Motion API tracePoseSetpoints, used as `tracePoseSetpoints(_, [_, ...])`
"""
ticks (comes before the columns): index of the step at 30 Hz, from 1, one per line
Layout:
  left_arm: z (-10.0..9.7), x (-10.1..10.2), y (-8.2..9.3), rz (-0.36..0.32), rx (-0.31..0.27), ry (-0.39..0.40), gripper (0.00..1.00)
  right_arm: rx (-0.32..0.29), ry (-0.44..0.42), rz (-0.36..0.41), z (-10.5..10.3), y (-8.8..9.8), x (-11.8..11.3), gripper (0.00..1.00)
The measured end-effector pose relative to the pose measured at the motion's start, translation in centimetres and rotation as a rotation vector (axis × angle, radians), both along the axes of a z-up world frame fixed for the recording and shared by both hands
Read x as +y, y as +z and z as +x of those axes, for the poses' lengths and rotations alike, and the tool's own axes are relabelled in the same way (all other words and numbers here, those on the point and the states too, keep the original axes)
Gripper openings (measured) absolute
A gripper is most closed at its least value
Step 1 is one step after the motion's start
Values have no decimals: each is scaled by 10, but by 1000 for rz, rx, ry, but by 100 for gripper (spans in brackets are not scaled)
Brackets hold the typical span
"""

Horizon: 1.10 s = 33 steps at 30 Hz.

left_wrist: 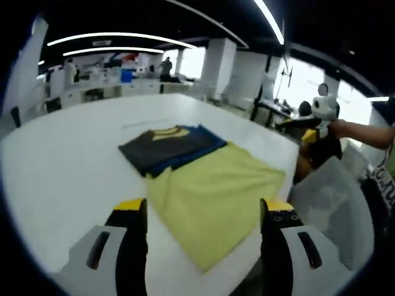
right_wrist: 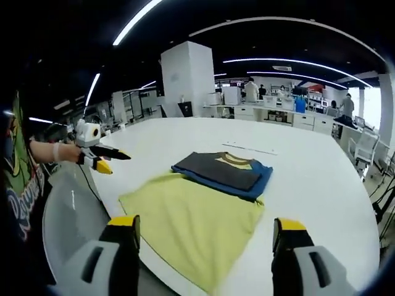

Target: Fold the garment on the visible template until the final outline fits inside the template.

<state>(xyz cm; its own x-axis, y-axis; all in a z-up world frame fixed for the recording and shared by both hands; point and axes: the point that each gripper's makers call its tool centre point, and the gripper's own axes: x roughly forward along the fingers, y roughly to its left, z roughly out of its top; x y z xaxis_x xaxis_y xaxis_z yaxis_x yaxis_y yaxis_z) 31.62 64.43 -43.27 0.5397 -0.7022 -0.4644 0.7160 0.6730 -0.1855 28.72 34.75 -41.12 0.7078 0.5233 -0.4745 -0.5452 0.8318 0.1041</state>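
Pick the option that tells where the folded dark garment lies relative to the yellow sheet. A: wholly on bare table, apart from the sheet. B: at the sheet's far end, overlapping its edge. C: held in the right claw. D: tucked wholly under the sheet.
B: the folded dark garment rests at the far end of the yellow sheet, lapping over its edge, with both claws open and holding nothing.

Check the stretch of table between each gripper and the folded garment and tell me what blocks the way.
Nothing visible does. The left gripper and right gripper both hover with jaws apart over the near edge of the yellow template. Beyond it lies the folded garment, with only flat template cloth and bare white table around.
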Motion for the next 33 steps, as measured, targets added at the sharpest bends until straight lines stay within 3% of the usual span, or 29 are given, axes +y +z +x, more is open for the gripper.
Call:
tracePoseSetpoints(6, [-9,13,-22,42,49,6,63,37,14,-54,-8,-22,-6,84])
tracePoseSetpoints(8, [-16,20,-39,86,87,-9,66,62,18,-46,-11,-29,-7,82])
tracePoseSetpoints(10, [-20,25,-49,122,86,-39,60,90,17,-61,-16,-37,-9,82])
tracePoseSetpoints(12, [-29,28,-60,154,148,-60,55,116,12,-87,-19,-47,-14,81])
tracePoseSetpoints(16, [-27,34,-78,152,181,-25,54,163,-4,-98,-26,-67,-24,75])
tracePoseSetpoints(20, [-31,36,-79,125,247,28,42,241,-47,-108,-36,-90,-34,73])
tracePoseSetpoints(27, [-25,41,-88,111,316,90,33,307,-143,-59,-37,-109,-40,41])
tracePoseSetpoints(33, [-31,38,-94,104,375,96,26,346,-187,-13,-34,-120,-36,26])
